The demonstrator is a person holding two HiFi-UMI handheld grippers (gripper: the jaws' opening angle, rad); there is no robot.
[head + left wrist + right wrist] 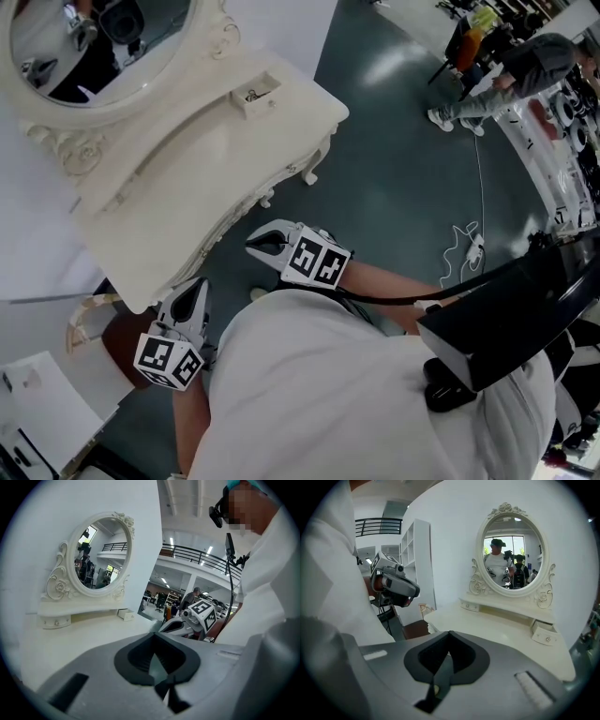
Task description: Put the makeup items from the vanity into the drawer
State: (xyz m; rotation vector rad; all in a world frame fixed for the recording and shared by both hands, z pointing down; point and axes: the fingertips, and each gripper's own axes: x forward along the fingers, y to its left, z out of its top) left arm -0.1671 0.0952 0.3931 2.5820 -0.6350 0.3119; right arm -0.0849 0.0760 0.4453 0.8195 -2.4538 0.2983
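Observation:
The white vanity with its oval mirror fills the upper left of the head view, and I see no makeup items on its top. A small drawer at its right end stands slightly pulled out, also seen in the left gripper view as the drawer and in the right gripper view as the drawer. My left gripper hangs shut and empty just off the vanity's front edge. My right gripper is shut and empty too, near the front corner. Each gripper view shows closed tips: left gripper, right gripper.
A brown stool sits under the vanity's left end. A white cable lies on the dark floor to the right. A seated person is at the far upper right. A white board lies at lower left.

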